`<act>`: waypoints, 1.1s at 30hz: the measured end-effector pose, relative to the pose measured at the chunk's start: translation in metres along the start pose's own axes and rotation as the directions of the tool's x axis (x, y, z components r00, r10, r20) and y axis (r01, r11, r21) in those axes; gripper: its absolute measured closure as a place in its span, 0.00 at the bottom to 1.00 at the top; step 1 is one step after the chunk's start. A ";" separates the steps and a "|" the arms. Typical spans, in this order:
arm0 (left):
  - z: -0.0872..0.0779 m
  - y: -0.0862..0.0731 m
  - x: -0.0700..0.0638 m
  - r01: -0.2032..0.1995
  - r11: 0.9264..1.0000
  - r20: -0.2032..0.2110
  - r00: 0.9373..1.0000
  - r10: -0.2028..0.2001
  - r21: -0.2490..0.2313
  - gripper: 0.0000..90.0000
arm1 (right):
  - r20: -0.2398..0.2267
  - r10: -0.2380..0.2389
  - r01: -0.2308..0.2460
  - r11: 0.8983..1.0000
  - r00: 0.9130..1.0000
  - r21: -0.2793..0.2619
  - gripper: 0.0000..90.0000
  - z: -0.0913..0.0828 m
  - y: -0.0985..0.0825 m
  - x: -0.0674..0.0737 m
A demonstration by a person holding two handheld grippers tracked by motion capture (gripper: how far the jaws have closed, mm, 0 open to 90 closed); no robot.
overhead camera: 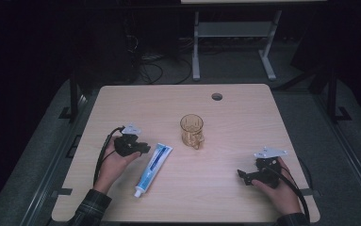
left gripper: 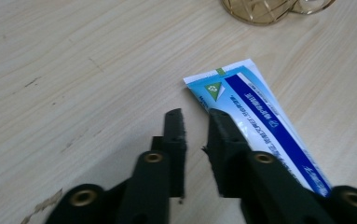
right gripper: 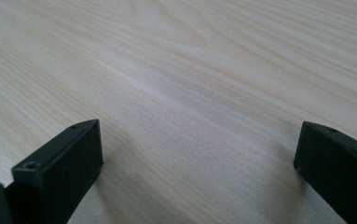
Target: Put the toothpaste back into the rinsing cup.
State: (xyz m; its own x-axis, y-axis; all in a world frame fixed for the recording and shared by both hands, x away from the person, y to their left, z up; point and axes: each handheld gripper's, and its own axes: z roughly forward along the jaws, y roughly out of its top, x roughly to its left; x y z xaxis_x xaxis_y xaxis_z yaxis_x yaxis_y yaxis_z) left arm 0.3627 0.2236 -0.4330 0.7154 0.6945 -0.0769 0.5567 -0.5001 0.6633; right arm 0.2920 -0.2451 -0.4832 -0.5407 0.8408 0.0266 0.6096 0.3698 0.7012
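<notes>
On the table's near left: toothpaste tube (overhead camera: pixel 153 169) is lying flat, crimped end toward amber mug (overhead camera: pixel 192 131).
Left gripper (left gripper: pixel 195 122): jaws narrowly parted, empty, hovering just beside the crimp.
Right gripper (right gripper: pixel 197 149): resting wide, empty.
Step, likely: approaching the tube; next needs wider jaws.

Black grippers (overhead camera: pixel 143 149) (brass-ringed screw holes), grey plates, plaid sleeve (overhead camera: pixel 91 207).
</notes>
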 end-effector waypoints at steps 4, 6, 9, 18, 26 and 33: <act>-0.007 0.003 -0.002 0.018 1.000 -0.010 1.000 -0.019 -0.010 0.60 | 0.000 0.000 0.000 1.000 1.000 0.000 0.01 0.000 0.000 0.000; -0.009 0.004 -0.004 0.023 1.000 -0.011 1.000 -0.023 -0.018 0.53 | 0.000 0.000 0.000 1.000 1.000 0.000 0.01 0.000 0.000 0.000; -0.008 0.007 -0.010 0.023 1.000 0.009 1.000 -0.023 -0.013 0.45 | -0.002 -0.001 0.001 1.000 1.000 0.000 0.01 0.000 0.000 0.000; -0.001 0.015 -0.028 0.011 1.000 0.033 0.999 -0.011 0.004 0.33 | -0.004 -0.002 0.002 1.000 1.000 0.000 0.01 0.000 0.000 0.000; 0.014 0.018 -0.039 -0.010 0.999 0.001 1.000 0.010 0.051 0.33 | -0.005 -0.004 0.004 1.000 1.000 -0.002 0.01 0.001 0.000 0.000; 0.030 0.019 -0.046 -0.022 0.995 -0.029 0.999 0.025 0.099 0.32 | -0.005 -0.003 0.003 1.000 1.000 -0.002 0.01 0.001 0.001 0.000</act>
State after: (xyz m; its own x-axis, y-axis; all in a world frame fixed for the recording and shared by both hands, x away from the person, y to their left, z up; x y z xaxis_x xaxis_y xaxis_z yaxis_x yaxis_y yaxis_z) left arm 0.3533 0.1666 -0.4394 0.7164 0.6966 -0.0384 0.5801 -0.5642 0.5875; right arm 0.2929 -0.2448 -0.4834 -0.5458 0.8375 0.0279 0.6066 0.3719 0.7026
